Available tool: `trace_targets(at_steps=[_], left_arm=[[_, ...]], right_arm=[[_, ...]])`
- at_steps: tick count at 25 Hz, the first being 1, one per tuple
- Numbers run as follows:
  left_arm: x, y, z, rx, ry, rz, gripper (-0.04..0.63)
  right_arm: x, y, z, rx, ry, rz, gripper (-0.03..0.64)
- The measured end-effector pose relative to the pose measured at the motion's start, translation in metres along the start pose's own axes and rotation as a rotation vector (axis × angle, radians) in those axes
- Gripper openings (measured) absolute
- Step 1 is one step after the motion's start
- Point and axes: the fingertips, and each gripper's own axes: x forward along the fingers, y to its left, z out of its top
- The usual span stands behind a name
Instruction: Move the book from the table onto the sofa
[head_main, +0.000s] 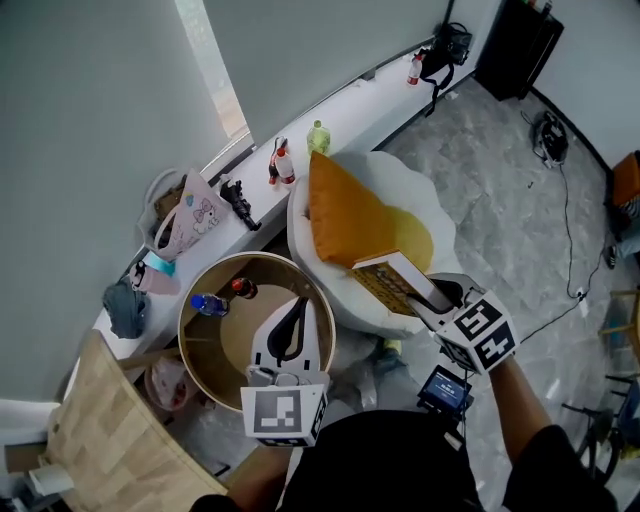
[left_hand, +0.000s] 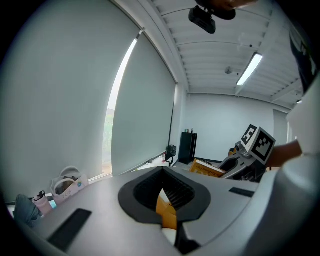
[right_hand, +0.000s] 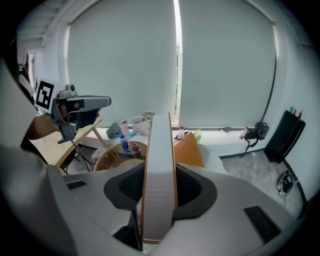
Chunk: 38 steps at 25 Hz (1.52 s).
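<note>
Your right tool (head_main: 437, 298) grasps the book (head_main: 392, 283) by its covers and holds it above the front edge of the white sofa (head_main: 440, 215), beside the orange cushion (head_main: 350, 220), probably for laying it down, while your left tool (head_main: 296, 308), closed on nothing, hangs over the round worktop (head_main: 225, 355).

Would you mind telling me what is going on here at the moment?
A person is working with a hand-held gripper in each hand. The right gripper is clamped on the yellow book and holds it over the white sofa, just in front of the orange cushion; the book is not set down yet. The left gripper is empty, jaws drawn together, over the round table.
</note>
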Motion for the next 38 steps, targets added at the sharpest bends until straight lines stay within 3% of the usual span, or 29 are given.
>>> trace_targets(at_steps=[7,19,27,38], left_arm=[[0.072,-0.055,0.015,0.044,0.041,-0.026,0.008],[0.179,-0.132,0.034,0.083,0.073,-0.003,0.008],[0.226,-0.149,0.023,0.075,0.085,0.011,0.008],[0.265,-0.137,-0.041,0.071,0.179,0.072,0.008]], right_arm=[[-0.014,-0.101,-0.039,0.081,-0.005,-0.052,0.148],[-0.012,-0.242,-0.08,0.09,0.002,-0.091,0.149],[0.016,-0.291,-0.108,0.139,0.028,-0.122,0.149],[0.118,-0.31,-0.178,0.216,0.109,-0.099,0.149]])
